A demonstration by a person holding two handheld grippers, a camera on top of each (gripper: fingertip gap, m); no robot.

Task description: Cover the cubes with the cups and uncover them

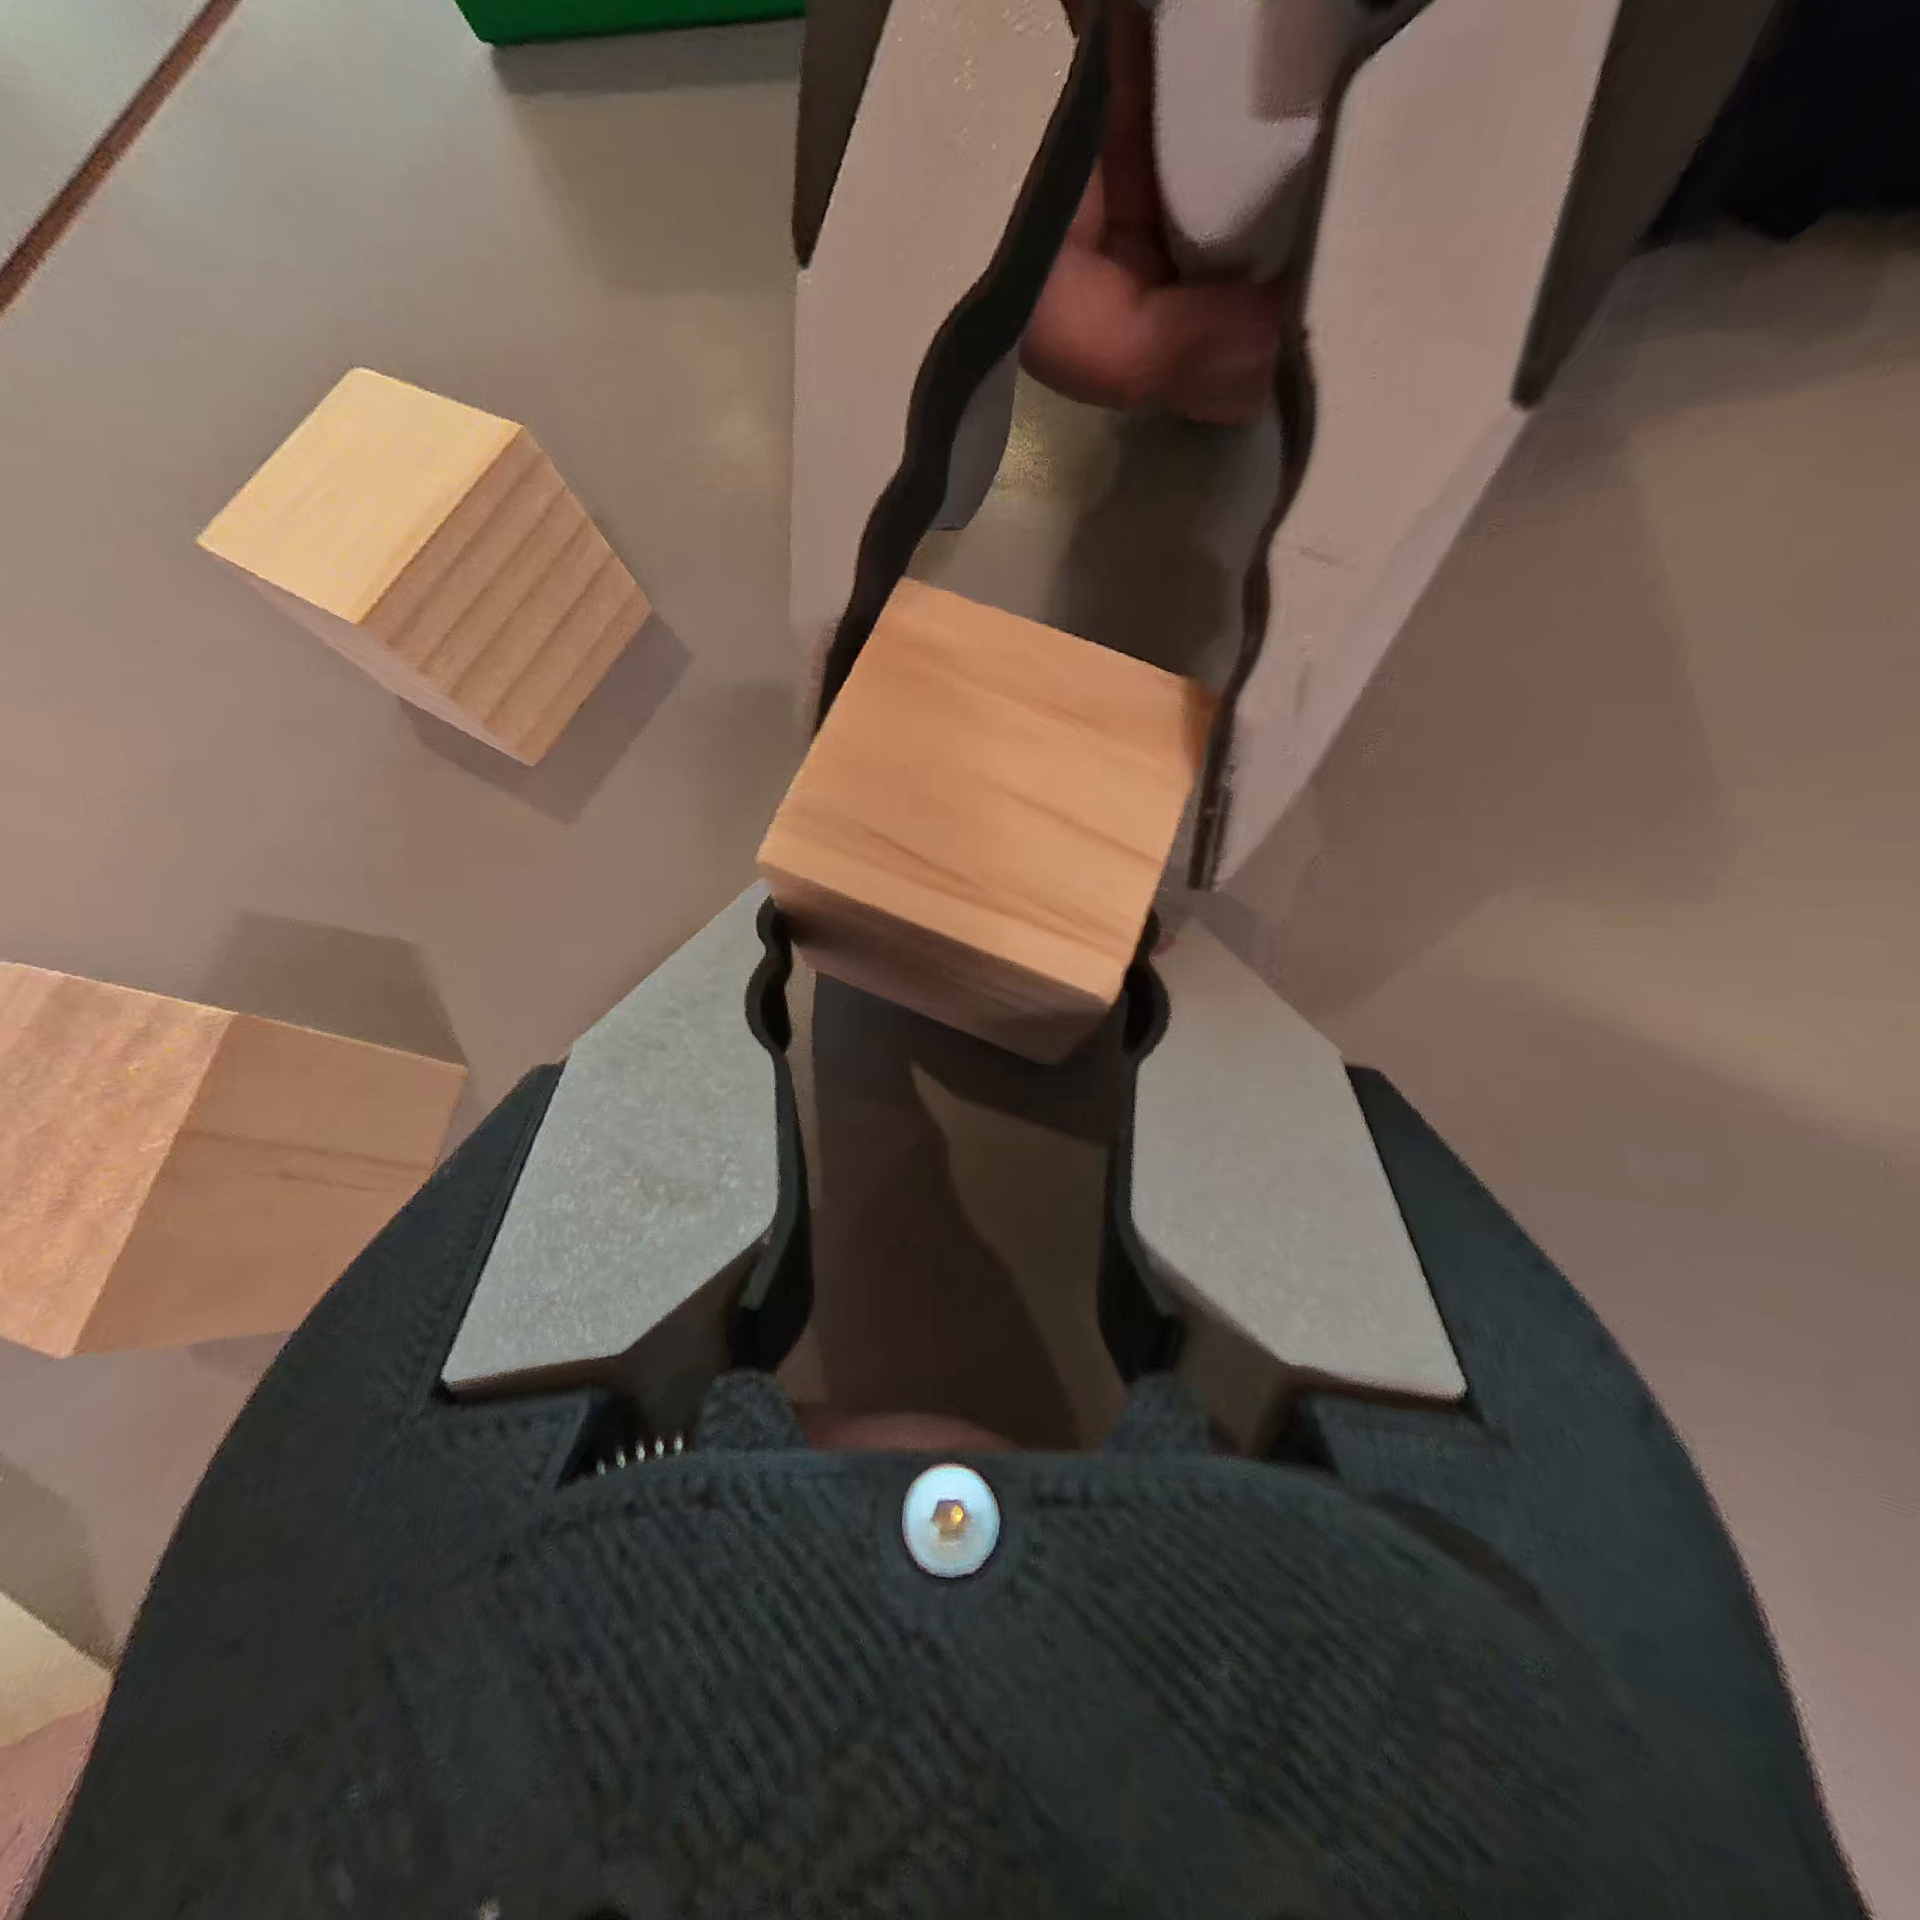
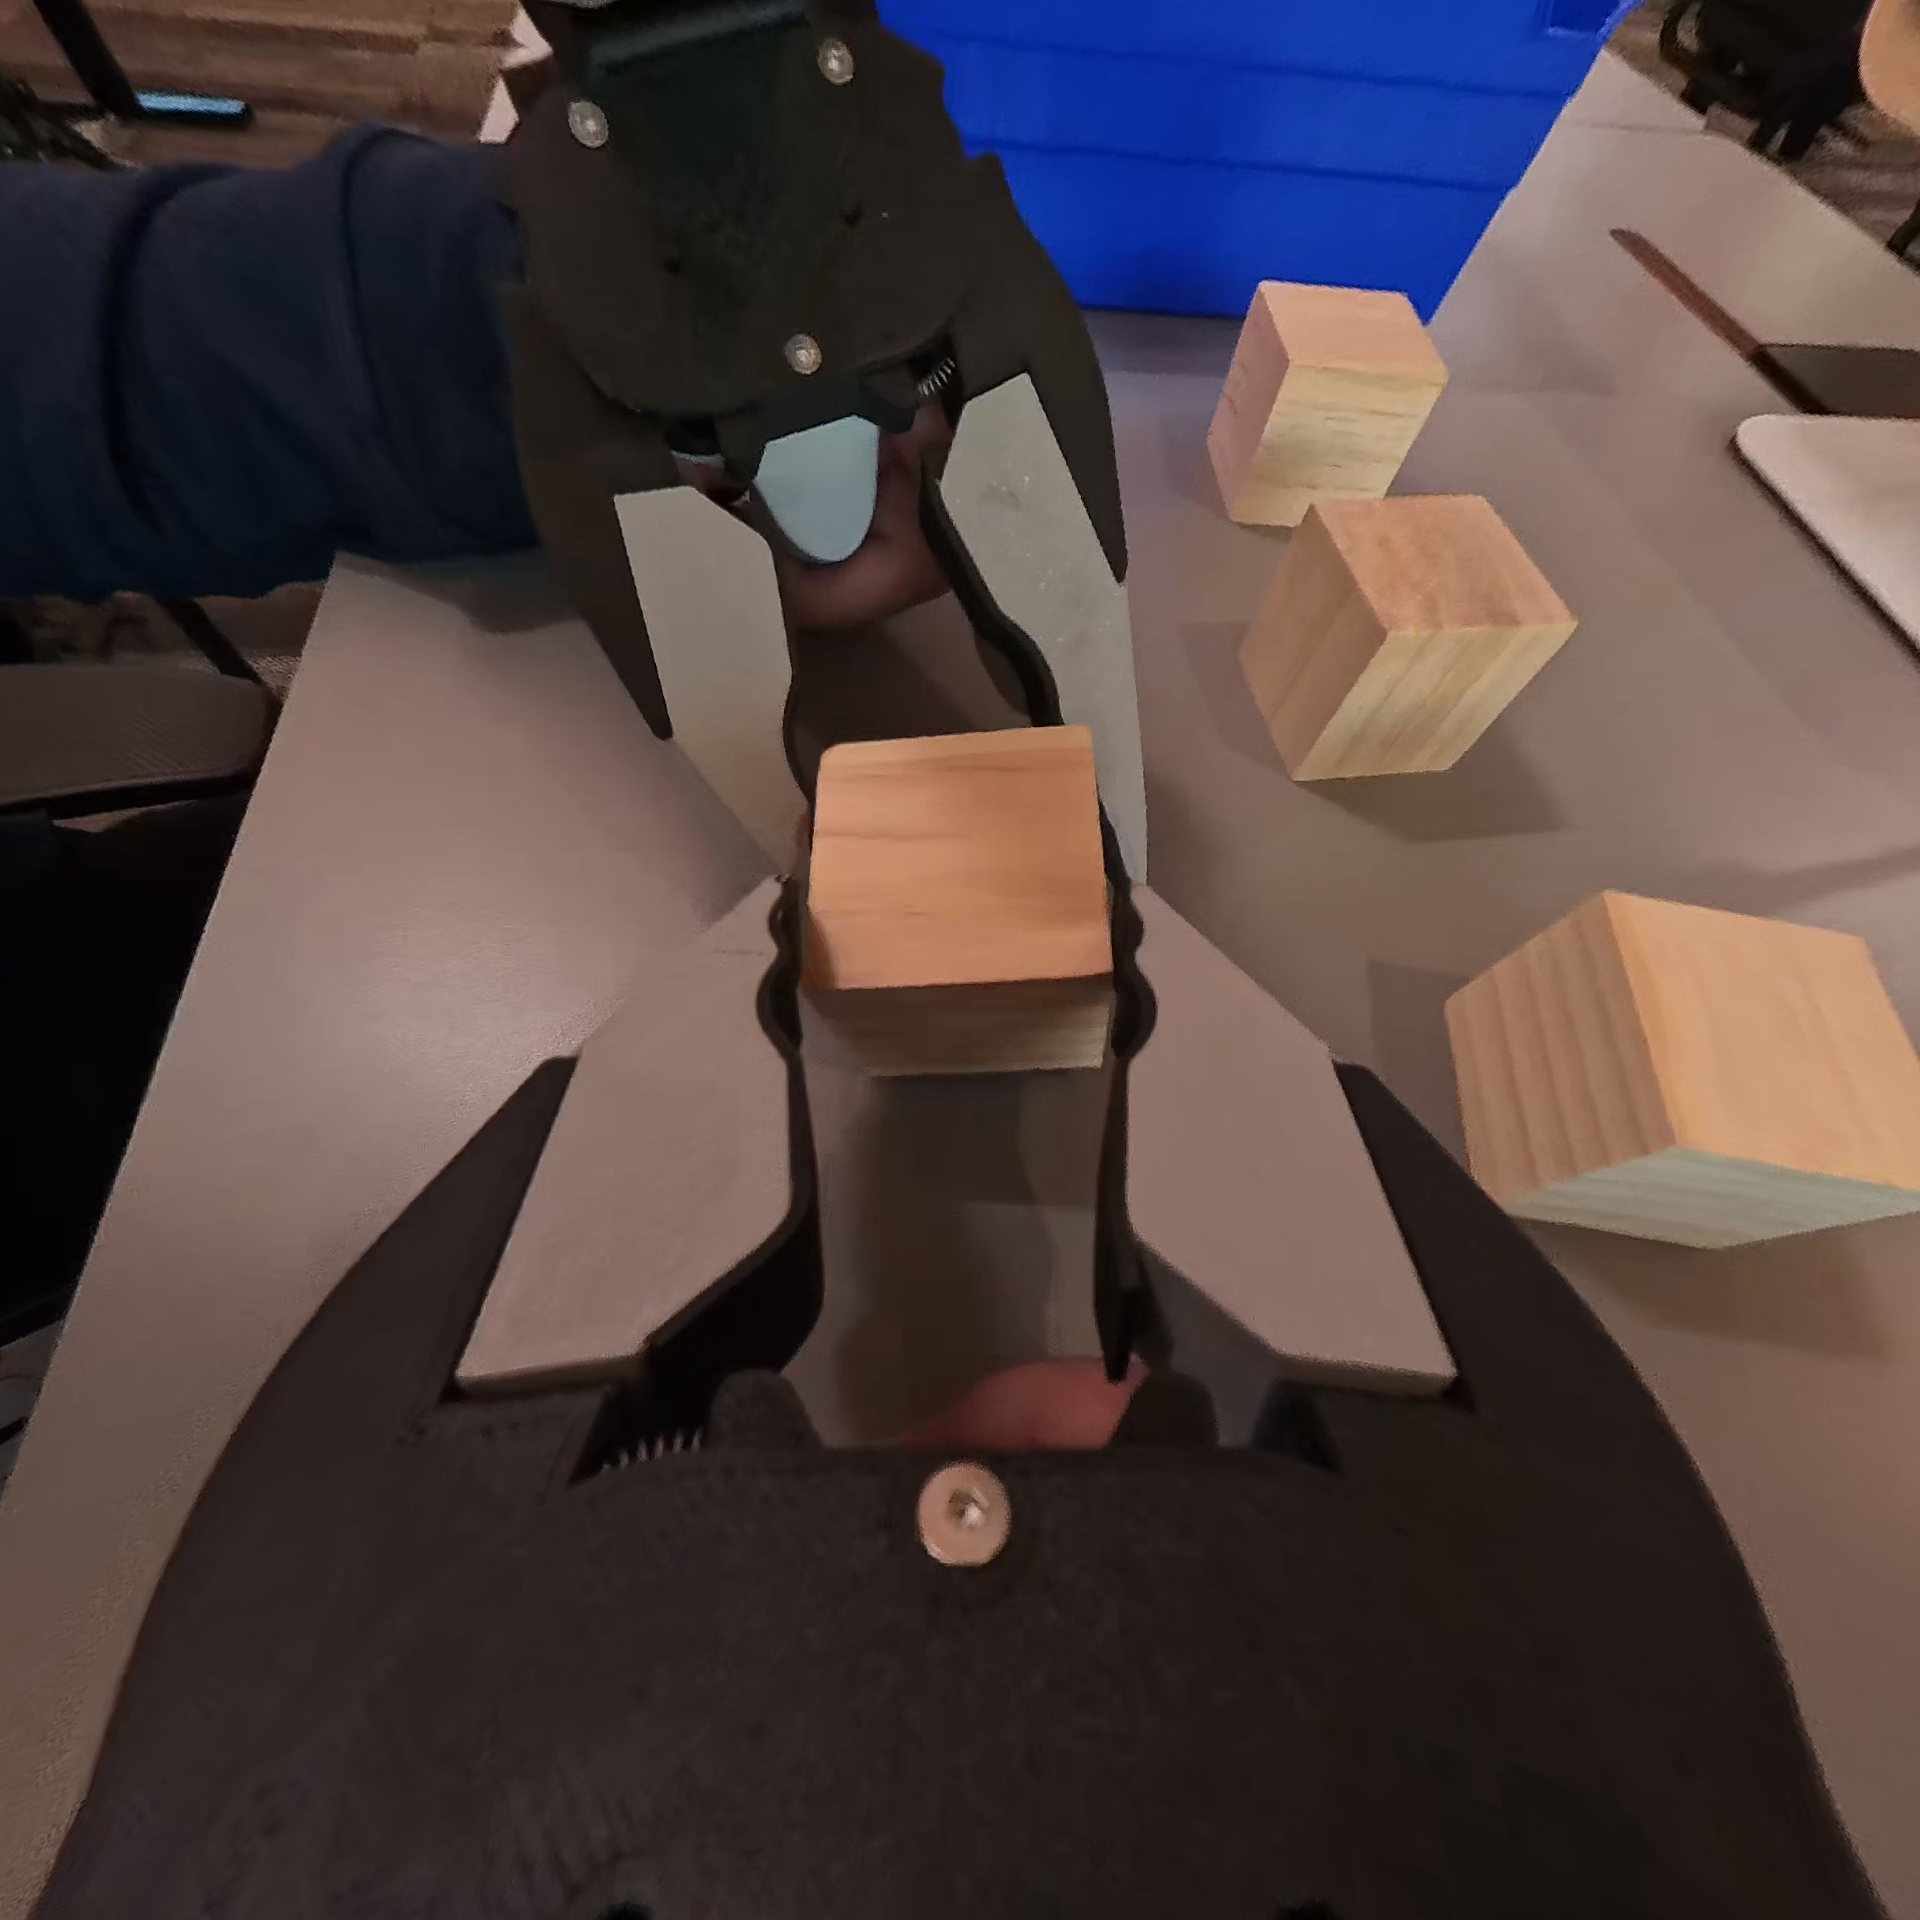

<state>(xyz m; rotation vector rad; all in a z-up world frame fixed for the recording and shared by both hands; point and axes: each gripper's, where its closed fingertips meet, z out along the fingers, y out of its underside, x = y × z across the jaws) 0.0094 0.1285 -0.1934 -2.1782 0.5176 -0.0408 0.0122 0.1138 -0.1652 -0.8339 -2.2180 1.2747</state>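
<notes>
- Left wrist view: one wooden cube [image 1: 987, 810] is gripped at once by both tongs, which face each other from opposite ends.
- Left tongs [image 1: 961, 971] are closed on the near end of that cube, dark pads pressed to its two sides.
- Right tongs [image 1: 1023, 717] are seen beyond the cube, clamped on its far end.
- Right wrist view: right tongs [image 2: 956, 987] hold the same cube [image 2: 956, 873]; left tongs [image 2: 951, 769] grip it from the far side, a dark blue sleeve [image 2: 249, 364] behind them.
- The held cube appears lifted off the grey surface [image 2: 416, 831]; its underside is not visible.
- Three more cubes lie on the surface right of the held cube in the right wrist view: nearest [image 2: 1704, 1060], middle [image 2: 1403, 634], farthest [image 2: 1325, 400].
- A blue bin [image 2: 1247, 135] stands beyond the held cube, just past the farthest cube.
- A green box [image 1: 623, 16] is seen at the far edge in the left wrist view.
</notes>
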